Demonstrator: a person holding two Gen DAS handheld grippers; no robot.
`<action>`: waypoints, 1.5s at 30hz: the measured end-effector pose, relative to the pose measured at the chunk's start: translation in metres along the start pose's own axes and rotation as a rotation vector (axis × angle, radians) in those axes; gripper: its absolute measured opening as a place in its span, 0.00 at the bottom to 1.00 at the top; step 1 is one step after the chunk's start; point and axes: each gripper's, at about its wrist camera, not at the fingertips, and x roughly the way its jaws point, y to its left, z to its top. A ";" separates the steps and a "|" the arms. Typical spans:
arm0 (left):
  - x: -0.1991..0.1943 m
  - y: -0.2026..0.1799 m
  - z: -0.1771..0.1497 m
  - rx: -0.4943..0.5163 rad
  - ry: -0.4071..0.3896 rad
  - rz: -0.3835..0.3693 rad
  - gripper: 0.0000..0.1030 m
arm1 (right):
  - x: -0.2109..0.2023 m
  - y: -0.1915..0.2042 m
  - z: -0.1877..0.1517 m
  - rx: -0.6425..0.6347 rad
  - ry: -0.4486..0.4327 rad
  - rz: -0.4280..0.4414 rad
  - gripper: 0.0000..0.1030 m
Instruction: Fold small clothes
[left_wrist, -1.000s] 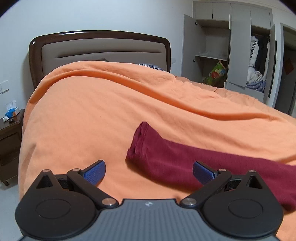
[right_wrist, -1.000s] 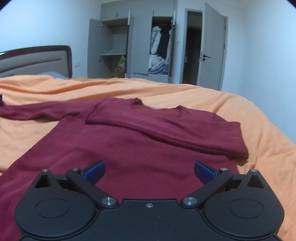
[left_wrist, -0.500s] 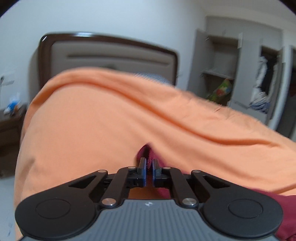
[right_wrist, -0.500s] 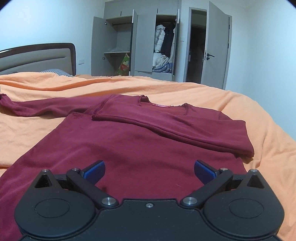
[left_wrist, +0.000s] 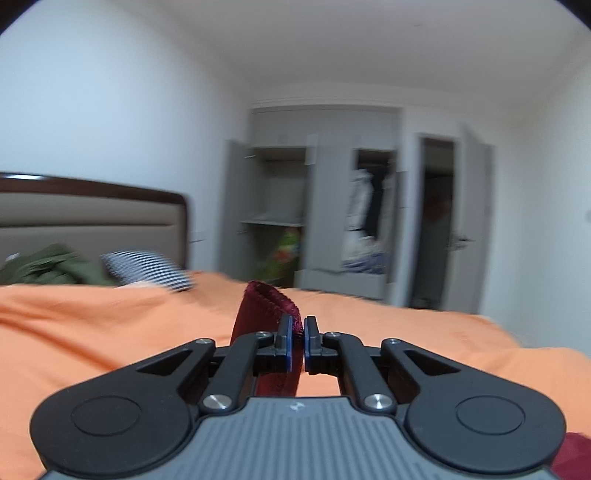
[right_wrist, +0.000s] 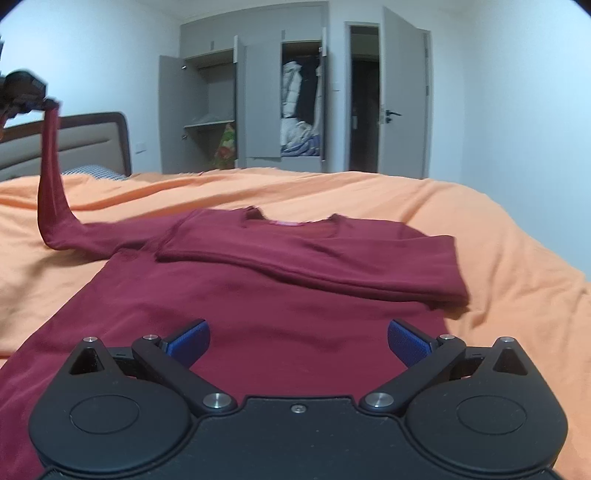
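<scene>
A dark red long-sleeved shirt lies flat on the orange bedspread, its right sleeve folded across the chest. My left gripper is shut on the cuff of the left sleeve, held up above the bed. In the right wrist view that left gripper hangs high at the far left, with the sleeve stretched down from it to the shirt. My right gripper is open and hovers low over the shirt's lower body, nothing between its fingers.
A brown headboard stands behind a striped pillow and a green garment. A grey wardrobe with open doors and an open room door lie beyond the bed. Bare orange bedspread spreads right of the shirt.
My left gripper closed on the sleeve cuff and lifted it high off the bed, swinging its view toward the wardrobe. The right gripper stayed open over the shirt, drifting slightly.
</scene>
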 end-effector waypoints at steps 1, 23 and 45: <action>0.001 -0.016 0.002 0.006 0.000 -0.041 0.05 | -0.002 -0.004 0.000 0.008 -0.003 -0.008 0.99; 0.016 -0.237 -0.168 0.161 0.352 -0.498 0.05 | -0.045 -0.096 -0.030 0.132 0.030 -0.247 0.99; -0.025 -0.113 -0.142 0.160 0.379 -0.214 1.00 | 0.044 -0.070 0.031 0.125 0.028 0.105 0.97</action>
